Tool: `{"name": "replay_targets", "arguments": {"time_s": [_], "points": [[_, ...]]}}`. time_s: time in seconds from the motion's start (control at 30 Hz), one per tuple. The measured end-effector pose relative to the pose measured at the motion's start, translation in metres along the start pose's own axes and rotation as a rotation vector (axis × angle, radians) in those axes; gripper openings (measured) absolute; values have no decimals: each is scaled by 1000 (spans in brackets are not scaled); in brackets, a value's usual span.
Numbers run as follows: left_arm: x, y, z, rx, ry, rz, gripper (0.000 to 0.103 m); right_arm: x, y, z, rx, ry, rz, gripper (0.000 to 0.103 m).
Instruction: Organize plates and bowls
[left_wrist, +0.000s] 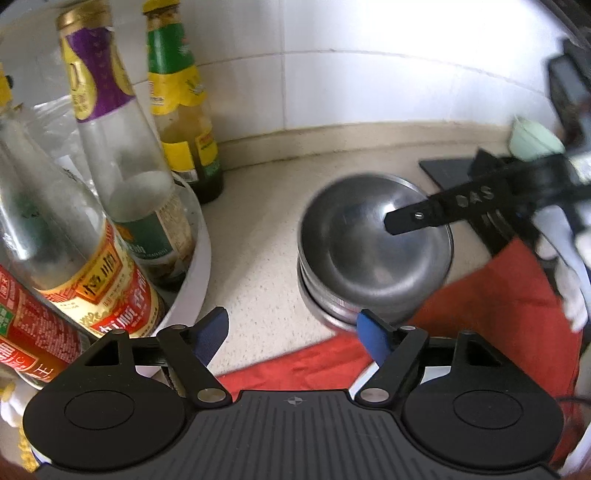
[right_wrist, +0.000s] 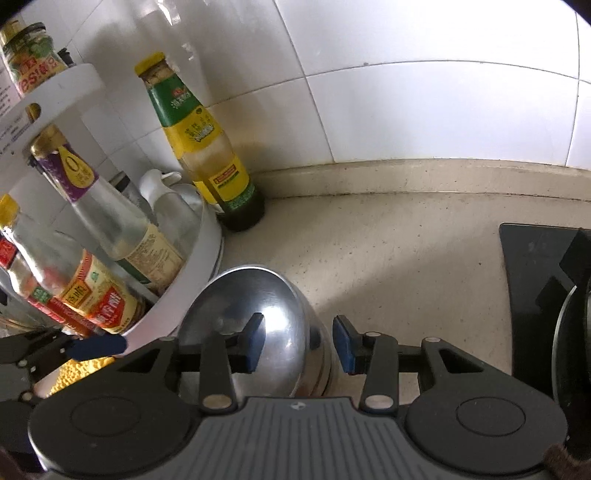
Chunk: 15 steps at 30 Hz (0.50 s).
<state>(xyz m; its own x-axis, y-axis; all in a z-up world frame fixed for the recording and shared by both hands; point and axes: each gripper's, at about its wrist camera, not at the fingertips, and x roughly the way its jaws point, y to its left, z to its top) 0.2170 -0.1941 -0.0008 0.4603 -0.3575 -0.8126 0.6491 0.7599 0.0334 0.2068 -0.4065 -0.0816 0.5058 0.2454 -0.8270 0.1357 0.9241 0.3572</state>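
A stack of steel bowls (left_wrist: 373, 254) stands on the beige counter, partly on a red cloth (left_wrist: 491, 291). My left gripper (left_wrist: 291, 334) is open and empty, low in front of the stack. My right gripper (right_wrist: 299, 343) is open, with one finger inside the top bowl (right_wrist: 255, 314) and the other outside its rim; the pads do not touch the wall. In the left wrist view one right finger (left_wrist: 417, 219) reaches over the top bowl from the right.
A white two-tier turntable rack (right_wrist: 192, 284) with several sauce bottles stands left of the bowls. A green-and-yellow bottle (right_wrist: 207, 147) stands by the tiled wall. A black stove (right_wrist: 535, 295) lies right. A pale green cup (left_wrist: 532, 138) sits at the far right.
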Motion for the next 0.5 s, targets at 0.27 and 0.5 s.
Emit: {"name": "replay_targets", "arguments": {"time_s": [0.27, 0.5], "points": [[45, -11, -5, 51, 91, -30, 82, 28, -9, -3, 49, 99, 19, 42], [81, -37, 17, 147, 125, -124, 82, 29, -24, 2, 84, 124, 19, 42]]}}
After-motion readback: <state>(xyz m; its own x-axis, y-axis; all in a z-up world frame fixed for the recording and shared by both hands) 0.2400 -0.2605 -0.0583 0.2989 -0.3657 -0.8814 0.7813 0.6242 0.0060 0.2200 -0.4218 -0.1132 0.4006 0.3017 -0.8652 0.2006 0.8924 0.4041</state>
